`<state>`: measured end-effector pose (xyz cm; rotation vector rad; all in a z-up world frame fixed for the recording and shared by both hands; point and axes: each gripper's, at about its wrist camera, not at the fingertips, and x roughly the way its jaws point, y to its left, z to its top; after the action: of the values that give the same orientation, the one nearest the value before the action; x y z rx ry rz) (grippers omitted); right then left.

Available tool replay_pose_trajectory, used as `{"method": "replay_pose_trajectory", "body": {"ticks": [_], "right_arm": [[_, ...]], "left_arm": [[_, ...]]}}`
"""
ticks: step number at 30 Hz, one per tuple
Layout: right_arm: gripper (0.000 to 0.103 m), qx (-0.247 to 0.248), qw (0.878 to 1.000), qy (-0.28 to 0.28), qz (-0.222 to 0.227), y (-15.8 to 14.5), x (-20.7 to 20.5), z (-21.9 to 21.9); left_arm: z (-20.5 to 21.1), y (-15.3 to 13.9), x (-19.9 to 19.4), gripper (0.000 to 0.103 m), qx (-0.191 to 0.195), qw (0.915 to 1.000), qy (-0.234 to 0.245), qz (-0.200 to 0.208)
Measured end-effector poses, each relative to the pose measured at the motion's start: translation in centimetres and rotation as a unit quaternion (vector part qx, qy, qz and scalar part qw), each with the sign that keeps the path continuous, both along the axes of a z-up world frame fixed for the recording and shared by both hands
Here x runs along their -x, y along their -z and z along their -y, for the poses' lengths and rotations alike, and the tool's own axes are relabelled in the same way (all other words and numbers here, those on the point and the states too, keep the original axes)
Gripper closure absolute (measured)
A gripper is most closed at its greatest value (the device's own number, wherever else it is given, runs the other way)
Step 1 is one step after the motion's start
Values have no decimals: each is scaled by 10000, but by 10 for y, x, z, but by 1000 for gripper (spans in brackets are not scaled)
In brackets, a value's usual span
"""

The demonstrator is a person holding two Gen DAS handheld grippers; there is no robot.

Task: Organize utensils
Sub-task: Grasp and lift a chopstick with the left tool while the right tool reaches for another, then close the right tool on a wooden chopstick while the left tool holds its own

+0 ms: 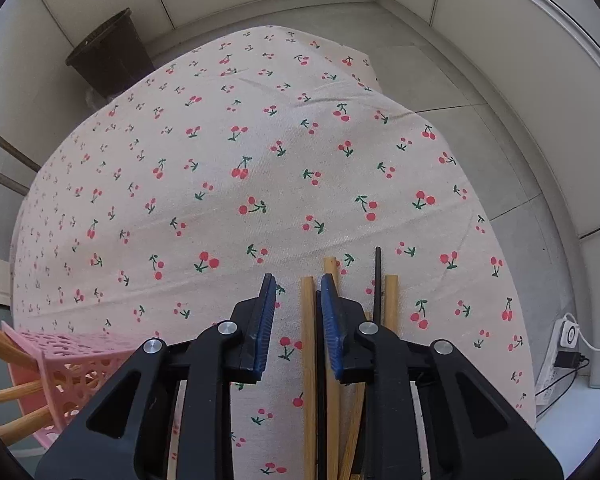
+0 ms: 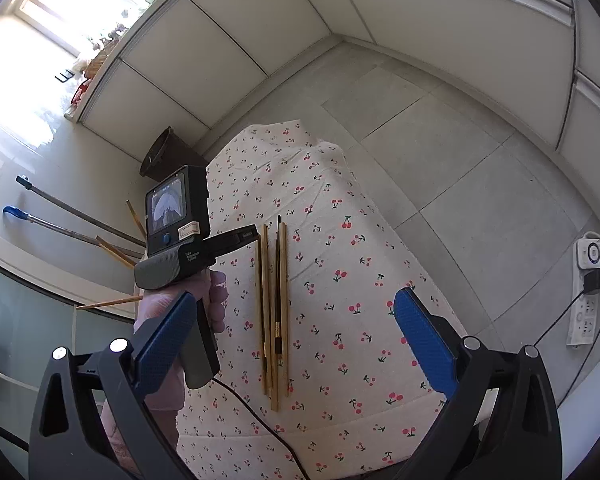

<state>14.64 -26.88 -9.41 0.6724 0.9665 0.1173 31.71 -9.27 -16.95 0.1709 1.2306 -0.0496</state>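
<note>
1. My left gripper (image 1: 298, 304) hangs low over the table (image 1: 204, 152), its ribbed blue jaws partly parted and holding nothing; one pale bamboo chopstick (image 1: 307, 320) lies in the gap between them, untouched as far as I can tell.

2. My right gripper (image 2: 296, 340) hovers higher, jaws spread wide and empty, framing the bundle from above.

3. The bundle of bamboo chopsticks (image 2: 274, 312) lies in a tight row on the cloth, roughly parallel, with one thin dark stick (image 1: 377, 280) among the pale ones. The sticks look straight, slim and smooth, square at the visible ends.

4. I judge the step in hand to be the pickup: the left jaws are lined up along the sticks but not yet clamped. The next move calls for settling lower and squeezing on one stick without dragging its neighbours, which lie touching.

5. A pink perforated plastic basket (image 1: 72, 364) sits at the table's left edge with several bamboo sticks (image 1: 8, 396) jutting from it; that looks to me the likely destination.

6. The cherry-print cotton tablecloth (image 1: 260, 184) is soft and slightly wrinkled, so thin sticks may roll or sink into its folds.

7. Beyond, a dark round bin (image 1: 108, 56) stands on the grey tiled floor (image 2: 459, 168).
</note>
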Motion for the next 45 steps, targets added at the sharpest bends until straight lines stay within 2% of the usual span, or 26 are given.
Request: {"method": "replay_pose_trajectory", "body": {"ticks": [8, 13, 16, 20, 23, 26, 30, 33, 39, 43, 45], "right_arm": [[7, 43, 10000, -17, -53, 2, -1, 0], [7, 174, 9998, -9, -111, 4, -3, 0], [7, 237, 9995, -3, -213, 10, -7, 0], [7, -48, 9992, 39, -405, 21, -11, 4], [7, -232, 9985, 145, -474, 28, -13, 9], [7, -208, 9981, 271, -503, 31, -15, 10], [7, -31, 9978, 288, -593, 39, -23, 1], [7, 352, 9976, 271, -536, 44, -31, -13], [7, 786, 9961, -99, -388, 43, -58, -48], [7, 854, 9949, -271, -470, 50, -84, -68], [9, 751, 9947, -280, -637, 61, -98, -75]], "left_arm": [[1, 13, -5, 88, -5, 9999, -91, -93], [-11, 19, -11, 93, 542, 9980, -266, -197], [-10, 19, -6, 96, 515, 9985, -157, -114], [-1, 14, 19, 97, 254, 9995, 161, -68], [4, -2, 46, 97, 14, 9985, 510, 199], [-2, -30, 80, 97, 164, 9965, 681, 465], [-19, -59, 125, 97, 616, 9929, 582, 839], [-36, -84, 160, 97, 850, 9854, 466, 1399], [-85, -145, 219, 97, 1315, 9545, 81, 2675], [-113, -169, 246, 97, 1623, 9401, -100, 2995], [-121, -175, 256, 97, 1701, 9365, -151, 3064]]}}
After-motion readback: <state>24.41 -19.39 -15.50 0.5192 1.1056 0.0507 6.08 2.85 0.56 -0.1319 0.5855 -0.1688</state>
